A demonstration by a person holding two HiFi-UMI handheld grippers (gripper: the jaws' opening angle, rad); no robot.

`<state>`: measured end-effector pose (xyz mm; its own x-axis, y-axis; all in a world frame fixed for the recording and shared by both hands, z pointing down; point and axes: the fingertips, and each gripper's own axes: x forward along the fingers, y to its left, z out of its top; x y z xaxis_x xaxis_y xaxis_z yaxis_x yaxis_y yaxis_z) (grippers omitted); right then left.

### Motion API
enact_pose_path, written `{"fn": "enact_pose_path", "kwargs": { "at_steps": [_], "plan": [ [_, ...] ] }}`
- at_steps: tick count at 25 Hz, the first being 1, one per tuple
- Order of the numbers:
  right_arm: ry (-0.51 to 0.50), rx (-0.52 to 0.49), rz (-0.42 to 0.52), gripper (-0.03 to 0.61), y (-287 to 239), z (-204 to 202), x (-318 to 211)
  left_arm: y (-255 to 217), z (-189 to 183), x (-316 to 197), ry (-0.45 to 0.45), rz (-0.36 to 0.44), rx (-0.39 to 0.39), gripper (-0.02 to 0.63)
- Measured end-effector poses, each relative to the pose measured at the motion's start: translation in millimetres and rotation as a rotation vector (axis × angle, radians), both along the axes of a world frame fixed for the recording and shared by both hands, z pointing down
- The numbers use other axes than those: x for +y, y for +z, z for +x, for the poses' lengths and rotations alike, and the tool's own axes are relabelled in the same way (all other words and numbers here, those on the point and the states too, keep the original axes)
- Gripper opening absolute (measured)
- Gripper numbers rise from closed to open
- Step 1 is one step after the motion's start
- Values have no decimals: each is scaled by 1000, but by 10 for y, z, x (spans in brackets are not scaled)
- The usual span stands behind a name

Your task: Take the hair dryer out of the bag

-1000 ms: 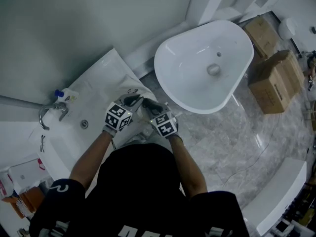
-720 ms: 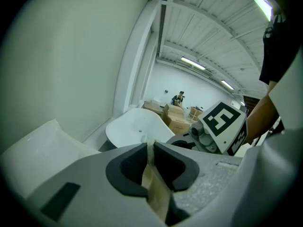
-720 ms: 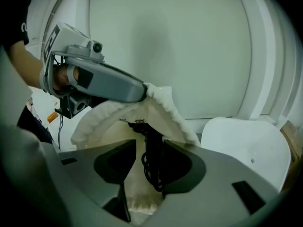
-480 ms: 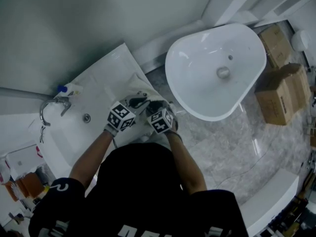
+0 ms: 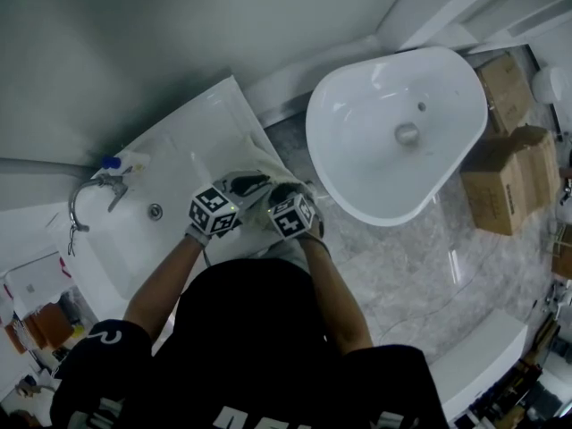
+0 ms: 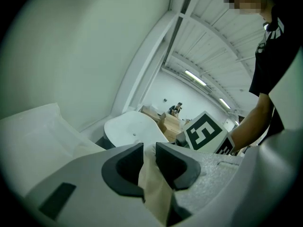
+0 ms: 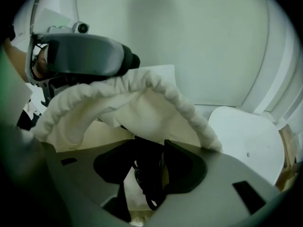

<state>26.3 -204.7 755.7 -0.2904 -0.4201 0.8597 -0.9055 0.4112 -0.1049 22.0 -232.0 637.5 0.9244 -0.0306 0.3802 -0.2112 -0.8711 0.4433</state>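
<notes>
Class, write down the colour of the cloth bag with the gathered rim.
The bag is plain cream-white, clearest in the right gripper view.

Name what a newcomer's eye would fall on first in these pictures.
The big white basin at the head view's upper right stands out. Lower left of it, both grippers work a cream bag: the left gripper, jaws just opening, has bag cloth between them; the right gripper, jaws just closing, has the black hair dryer between them.

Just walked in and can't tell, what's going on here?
A person works a cream bag at a white counter with two grippers. The left gripper pinches its cloth, jaws just easing wider. The right gripper reaches into its mouth, jaws just closing on a dark part, probably the dryer.
</notes>
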Motion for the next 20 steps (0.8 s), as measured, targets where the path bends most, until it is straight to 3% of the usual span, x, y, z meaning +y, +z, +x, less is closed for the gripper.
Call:
{"fn": "enact_pose_path", "kwargs": {
  "at_steps": [4,8,12,16,20],
  "plan": [
    [-4,40,-25,189,33,2,1,44,-237,-303,-107,-2,-3,66],
    [2,48,-43,190,55,-3,16,398,-619,-630,-226,47,-157,66],
    [4,1,-35,186,43,-47,29,754,-801,-749,-253,31,-268,133],
    [-11,10,-54,201,60,-64,30,809,-780,-771,-258,-56,-224,155],
    [-33,106,-90,210,172,-78,15,822,-789,-757,-255,-52,-221,153]
  ]
}}
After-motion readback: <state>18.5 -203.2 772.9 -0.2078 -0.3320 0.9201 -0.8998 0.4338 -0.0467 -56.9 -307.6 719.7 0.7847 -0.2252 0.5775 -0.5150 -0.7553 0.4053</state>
